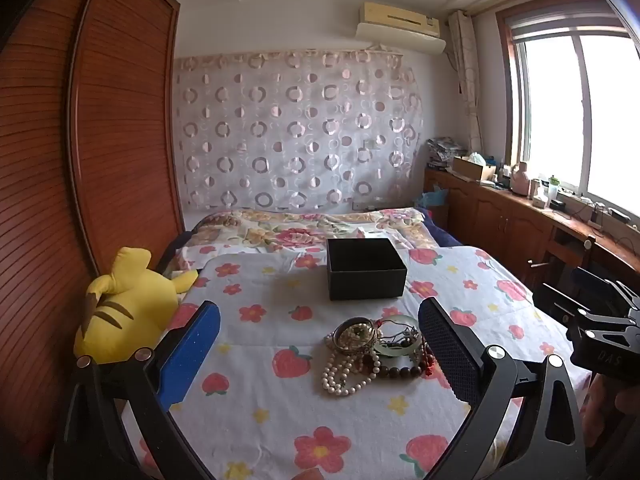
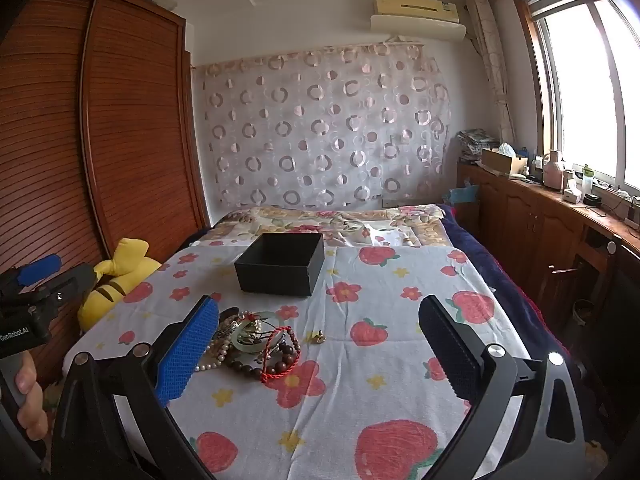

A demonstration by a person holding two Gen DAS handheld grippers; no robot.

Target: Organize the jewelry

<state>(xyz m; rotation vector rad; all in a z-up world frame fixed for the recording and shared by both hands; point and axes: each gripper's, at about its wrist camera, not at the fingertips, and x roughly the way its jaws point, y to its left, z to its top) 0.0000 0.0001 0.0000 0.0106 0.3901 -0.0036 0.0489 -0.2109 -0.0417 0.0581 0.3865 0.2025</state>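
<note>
The jewelry pile [image 1: 370, 354] is a tangle, so an exact count of strands is beyond me: I can pick out one white pearl necklace [image 1: 350, 378], one pale green bangle [image 1: 400, 338], one string of dark wooden beads [image 2: 256, 366] and one red cord bracelet [image 2: 280, 354], with a single small gold piece [image 2: 319, 337] lying apart to the side. From the right wrist view the blue pad hides the pile's near edge. It all lies on a strawberry-print cloth [image 1: 260, 400] covering the bench. One black box [image 1: 366, 268], open-topped, stands behind the pile; its inside is too dark to read. The left tool [image 1: 320, 354] is spread wide around the pile, holding nothing. The right tool [image 2: 320, 354] is likewise wide open and empty, the pile by its blue finger. One yellow plush toy [image 1: 124, 308] slumps against the wooden wardrobe [image 1: 60, 160].
</note>
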